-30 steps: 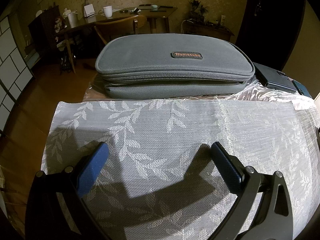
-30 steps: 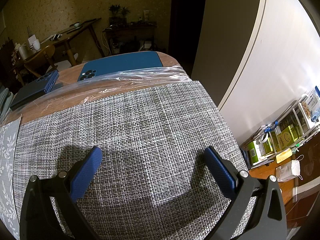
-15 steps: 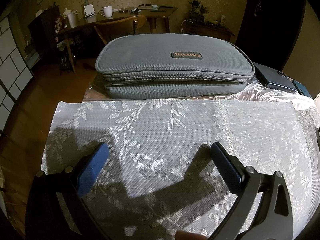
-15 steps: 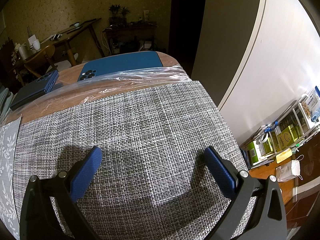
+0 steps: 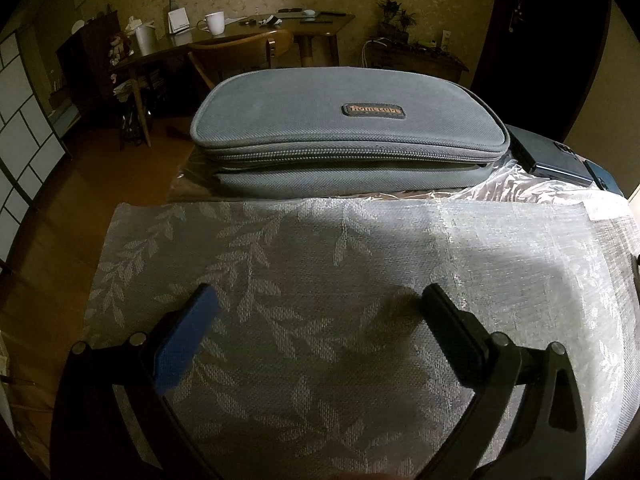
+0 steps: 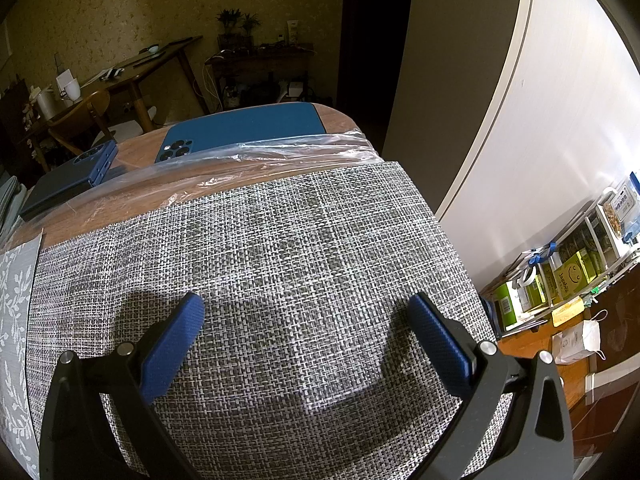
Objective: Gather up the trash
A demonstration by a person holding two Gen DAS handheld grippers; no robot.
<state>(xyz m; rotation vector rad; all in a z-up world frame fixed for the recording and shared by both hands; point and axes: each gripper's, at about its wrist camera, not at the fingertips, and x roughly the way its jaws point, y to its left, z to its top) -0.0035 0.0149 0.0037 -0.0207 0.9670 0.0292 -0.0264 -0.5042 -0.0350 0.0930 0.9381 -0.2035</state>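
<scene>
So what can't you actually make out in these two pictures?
- Left view: the gray pouch hides the table behind it.
- Left view: the dark case is cut off near the lens rim.
- Right view: labels on the shelf boxes are too small.

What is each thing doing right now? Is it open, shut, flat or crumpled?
Left tongs: open, holding nothing, over the leaf-pattern mat.
Right tongs: open, holding nothing, over the woven grey mat.
Grey zip case: lying flat, zips look shut.
Clear plastic wrap: crumpled, lying along the mats' far edge.
Blue phone: face down, camera side up.
Dark folding phone: folded shut, lying flat.
</scene>
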